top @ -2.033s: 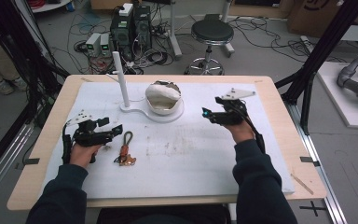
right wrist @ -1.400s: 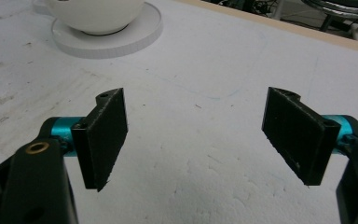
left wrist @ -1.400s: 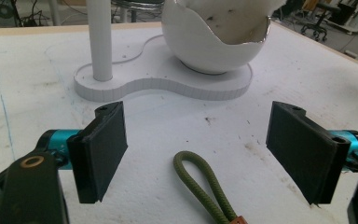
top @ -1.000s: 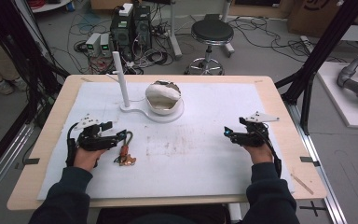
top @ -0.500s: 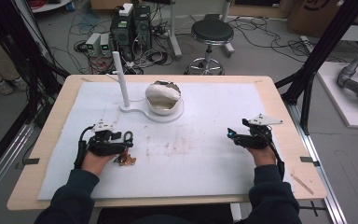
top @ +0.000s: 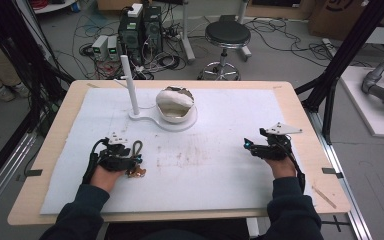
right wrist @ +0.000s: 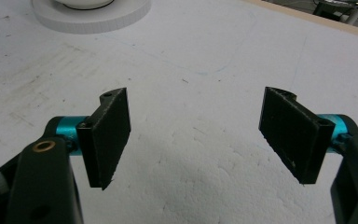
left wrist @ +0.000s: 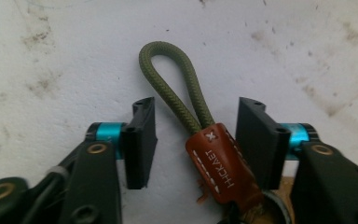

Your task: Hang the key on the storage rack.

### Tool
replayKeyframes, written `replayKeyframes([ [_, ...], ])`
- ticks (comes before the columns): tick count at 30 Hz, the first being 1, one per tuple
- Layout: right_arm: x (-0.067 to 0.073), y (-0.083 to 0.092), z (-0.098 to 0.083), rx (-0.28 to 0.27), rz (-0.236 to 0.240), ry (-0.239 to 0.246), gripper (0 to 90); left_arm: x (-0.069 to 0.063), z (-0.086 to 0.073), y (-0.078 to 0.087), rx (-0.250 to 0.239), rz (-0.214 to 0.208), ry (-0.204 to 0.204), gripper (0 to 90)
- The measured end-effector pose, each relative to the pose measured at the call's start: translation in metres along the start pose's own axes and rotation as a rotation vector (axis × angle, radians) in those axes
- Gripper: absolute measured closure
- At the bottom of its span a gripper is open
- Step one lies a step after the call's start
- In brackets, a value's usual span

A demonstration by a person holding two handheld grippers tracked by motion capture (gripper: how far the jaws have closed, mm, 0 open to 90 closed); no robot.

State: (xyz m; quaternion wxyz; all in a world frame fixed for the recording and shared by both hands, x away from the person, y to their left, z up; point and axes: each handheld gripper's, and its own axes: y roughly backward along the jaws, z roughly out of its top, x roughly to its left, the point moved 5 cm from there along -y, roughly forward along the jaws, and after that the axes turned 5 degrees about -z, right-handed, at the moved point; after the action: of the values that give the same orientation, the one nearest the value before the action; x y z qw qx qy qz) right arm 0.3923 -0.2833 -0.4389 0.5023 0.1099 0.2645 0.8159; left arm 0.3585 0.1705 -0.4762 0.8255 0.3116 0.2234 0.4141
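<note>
A key fob lies on the white mat at the front left: an olive-green cord loop (left wrist: 177,84) stitched into a brown leather tab (left wrist: 221,163), with a metal ring at its near end. My left gripper (left wrist: 196,140) straddles it. Its jaws have just been closing, with the tab between them, but gaps remain on both sides, the left one wider. From above, the left gripper (top: 135,161) sits over the fob (top: 138,149). My right gripper (right wrist: 198,135) rests open over bare mat at the right (top: 247,145), nothing between its jaws.
A white stand with an upright post (top: 130,85) and a round base holding a cream bowl-shaped object (top: 175,105) stands at the back centre. The white foam mat (top: 220,165) covers most of the wooden table (top: 310,150). A stool and cables are beyond the far edge.
My left gripper slid right onto the fob and its jaws narrowed around the leather tab. The right gripper came down toward the front right two seconds ago and has since kept still.
</note>
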Motion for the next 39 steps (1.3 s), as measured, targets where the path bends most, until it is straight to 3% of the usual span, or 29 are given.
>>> replayKeyframes([
  [1, 0.0, 0.0, 0.0, 0.0, 0.0, -0.001, 25.2, 0.001, 0.0, 0.001, 0.014, 0.014, -0.03, 54.5],
  [3, 0.001, -0.001, 0.0, 0.005, 0.001, 0.0, 25.2, 0.003, 0.001, 0.002, 0.015, -0.025, -0.011, 66.6],
  [8, 0.001, -0.001, 0.0, 0.005, 0.0, 0.009, 25.3, 0.008, 0.004, 0.0, -0.026, -0.064, -0.033, 73.3],
  [9, 0.001, -0.001, 0.0, 0.005, 0.001, 0.008, 25.3, 0.009, 0.007, -0.002, -0.059, -0.072, -0.054, 73.4],
  [11, 0.001, -0.001, 0.0, 0.008, 0.002, 0.009, 25.3, 0.011, 0.01, -0.005, -0.092, -0.044, -0.07, 72.9],
  [13, 0.002, -0.002, 0.0, 0.01, 0.003, 0.008, 25.3, 0.012, 0.01, -0.008, -0.089, -0.025, -0.057, 67.6],
  [15, 0.002, -0.002, 0.0, 0.011, 0.004, 0.009, 25.3, 0.01, 0.009, -0.009, -0.067, -0.005, -0.041, 51.8],
  [17, 0.001, -0.001, -0.001, 0.011, 0.004, 0.004, 25.3, 0.006, 0.006, -0.006, -0.03, 0.027, -0.046, 47.3],
  [20, 0.0, -0.001, -0.001, 0.009, 0.002, 0.001, 25.4, 0.001, 0.003, -0.003, -0.001, 0.044, -0.032, 49.4],
  [22, -0.001, -0.001, -0.002, 0.006, -0.002, 0.001, 25.3, 0.0, 0.003, -0.002, 0.012, 0.04, -0.038, 56.0],
  [25, -0.001, -0.001, -0.002, 0.009, -0.002, 0.001, 25.3, 0.001, 0.004, -0.002, 0.012, 0.015, -0.044, 65.9],
  [28, 0.0, -0.001, -0.002, 0.01, 0.001, 0.006, 25.4, 0.003, 0.004, -0.002, 0.003, -0.01, -0.024, 69.6],
  [30, 0.0, -0.001, -0.002, 0.008, 0.002, 0.003, 25.3, 0.006, 0.005, -0.002, -0.016, -0.021, 0.0, 70.5],
  [34, -0.001, 0.0, -0.001, 0.003, 0.003, -0.003, 25.3, 0.011, 0.011, 0.005, -0.105, -0.051, 0.054, 71.2],
  [39, -0.002, 0.001, -0.002, 0.001, 0.001, -0.009, 25.3, 0.016, 0.017, 0.017, -0.202, -0.088, 0.082, 71.6],
])
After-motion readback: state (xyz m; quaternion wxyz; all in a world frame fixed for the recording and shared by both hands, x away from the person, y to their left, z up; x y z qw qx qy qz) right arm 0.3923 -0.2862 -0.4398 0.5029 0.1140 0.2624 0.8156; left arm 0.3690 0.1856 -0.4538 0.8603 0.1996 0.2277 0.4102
